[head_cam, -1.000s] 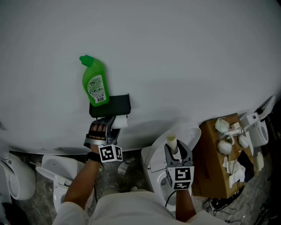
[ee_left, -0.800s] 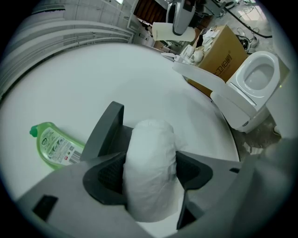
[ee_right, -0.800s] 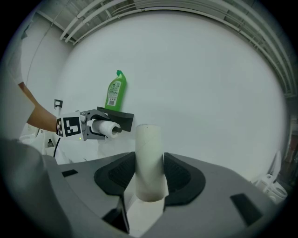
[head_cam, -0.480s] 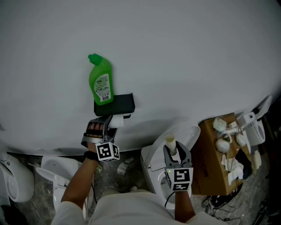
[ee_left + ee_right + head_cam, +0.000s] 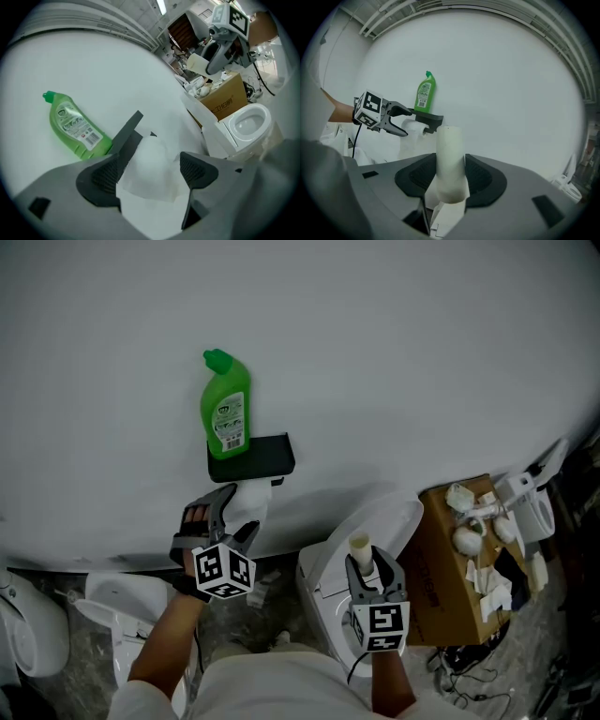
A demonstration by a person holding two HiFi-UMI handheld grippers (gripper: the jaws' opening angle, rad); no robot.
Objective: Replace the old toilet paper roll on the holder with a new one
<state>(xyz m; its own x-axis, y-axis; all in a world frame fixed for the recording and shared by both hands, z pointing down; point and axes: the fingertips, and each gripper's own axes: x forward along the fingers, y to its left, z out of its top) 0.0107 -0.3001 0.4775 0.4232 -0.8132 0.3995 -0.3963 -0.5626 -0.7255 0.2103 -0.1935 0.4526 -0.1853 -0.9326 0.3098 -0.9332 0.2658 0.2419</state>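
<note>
A black holder (image 5: 253, 457) on the white wall carries a green bottle (image 5: 225, 413) on its top shelf. A white toilet paper roll (image 5: 249, 504) hangs under it with a sheet trailing down. My left gripper (image 5: 236, 516) sits just below and left of the roll; its jaws are opening, and in the left gripper view the roll (image 5: 151, 157) lies between the pads (image 5: 101, 174) without being pressed. My right gripper (image 5: 373, 570) is shut on a bare cardboard tube (image 5: 362, 550), held upright (image 5: 450, 159) over the toilet.
A white toilet (image 5: 342, 554) with raised lid stands below the right gripper. To its right is a cardboard box (image 5: 455, 568) with white fittings on top. More white toilets (image 5: 33, 620) stand at the lower left. The wall (image 5: 403, 362) is plain white.
The left gripper's jaws have widened and let go of the roll. It has rolled and drawn back down-left from the holder. The right gripper still holds the tube and has shifted a little.
</note>
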